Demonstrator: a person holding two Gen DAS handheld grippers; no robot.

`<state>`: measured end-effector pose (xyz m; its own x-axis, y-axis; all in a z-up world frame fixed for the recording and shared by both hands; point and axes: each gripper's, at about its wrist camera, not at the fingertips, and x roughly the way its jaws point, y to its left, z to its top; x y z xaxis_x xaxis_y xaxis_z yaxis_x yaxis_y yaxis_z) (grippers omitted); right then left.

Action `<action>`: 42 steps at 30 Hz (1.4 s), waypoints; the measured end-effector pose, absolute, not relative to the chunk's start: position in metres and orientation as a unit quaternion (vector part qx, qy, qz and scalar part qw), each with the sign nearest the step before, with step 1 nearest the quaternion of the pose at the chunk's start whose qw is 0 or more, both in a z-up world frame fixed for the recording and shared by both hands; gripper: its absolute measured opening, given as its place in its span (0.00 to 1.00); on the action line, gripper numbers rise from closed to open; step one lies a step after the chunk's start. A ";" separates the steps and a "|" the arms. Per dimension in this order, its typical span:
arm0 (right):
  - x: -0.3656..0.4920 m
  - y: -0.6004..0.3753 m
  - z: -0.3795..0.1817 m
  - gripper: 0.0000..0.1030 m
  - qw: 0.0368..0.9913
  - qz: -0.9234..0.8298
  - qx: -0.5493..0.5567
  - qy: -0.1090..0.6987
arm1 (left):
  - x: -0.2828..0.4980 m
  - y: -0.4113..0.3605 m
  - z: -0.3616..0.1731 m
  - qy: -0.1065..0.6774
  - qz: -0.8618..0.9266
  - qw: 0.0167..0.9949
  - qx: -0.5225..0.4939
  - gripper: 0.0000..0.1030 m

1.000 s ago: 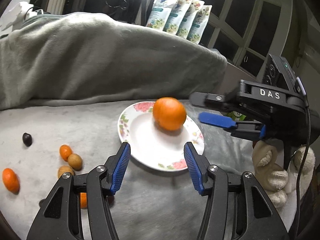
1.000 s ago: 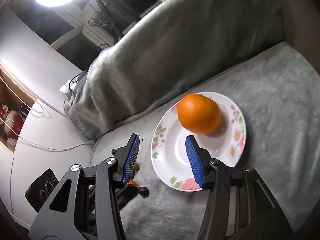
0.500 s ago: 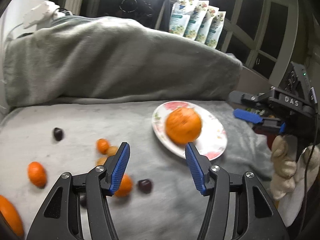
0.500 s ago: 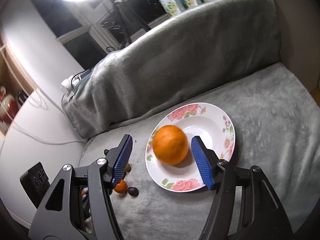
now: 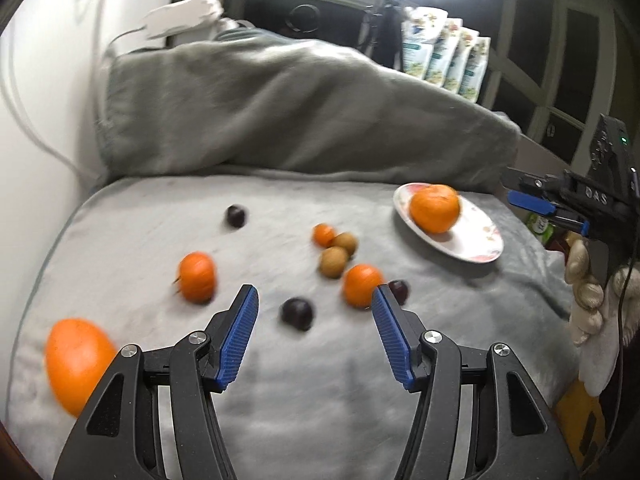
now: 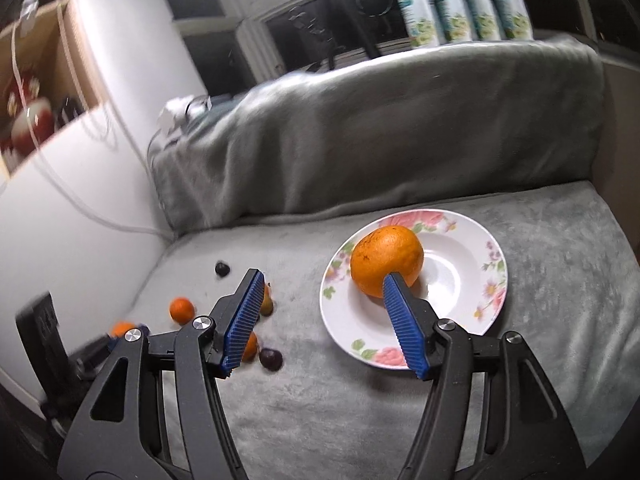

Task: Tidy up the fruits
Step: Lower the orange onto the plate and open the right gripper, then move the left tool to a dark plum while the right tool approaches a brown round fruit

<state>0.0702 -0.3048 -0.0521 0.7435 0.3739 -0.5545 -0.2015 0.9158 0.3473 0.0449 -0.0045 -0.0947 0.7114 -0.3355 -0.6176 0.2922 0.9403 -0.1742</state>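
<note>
A large orange (image 6: 386, 266) now rests alone on a flowered plate (image 6: 494, 280), toward its left rim, and it has rolled there from the far side of the dish a second ago. The right claw (image 6: 320, 322) has just been opening; its blue pads stand apart with nothing pressed between them, the orange lying beyond the right pad. So one fruit looks delivered, and the rest wait. The left claw (image 5: 314, 338) has swung away from the plate to the scattered fruit on the grey blanket-covered surface (image 5: 120, 240), its jaws partly spread and empty, having widened a little. Between its pads, further off, lies a dark plum (image 5: 297, 314); a small orange (image 5: 362, 285) sits just beside the right pad, another orange (image 5: 197, 277) to the left, and a bigger one (image 5: 78, 360) near the left edge. The fruits cluster closely, so picking one risks nudging its neighbours. The blanket's front and left edges are near; the plate's right half is free.
</note>
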 end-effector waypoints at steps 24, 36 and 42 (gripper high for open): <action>0.152 -0.211 -0.103 0.33 0.840 0.255 0.121 0.462 | 0.063 0.002 -0.126 0.388 -0.193 0.899 -0.062 0.40; 0.174 -0.184 -0.120 0.27 0.827 0.247 0.113 0.492 | 0.076 -0.007 -0.136 0.404 -0.193 0.893 -0.051 0.37; 0.179 -0.180 -0.124 0.27 0.824 0.243 0.110 0.500 | 0.082 -0.007 -0.139 0.410 -0.195 0.890 -0.054 0.37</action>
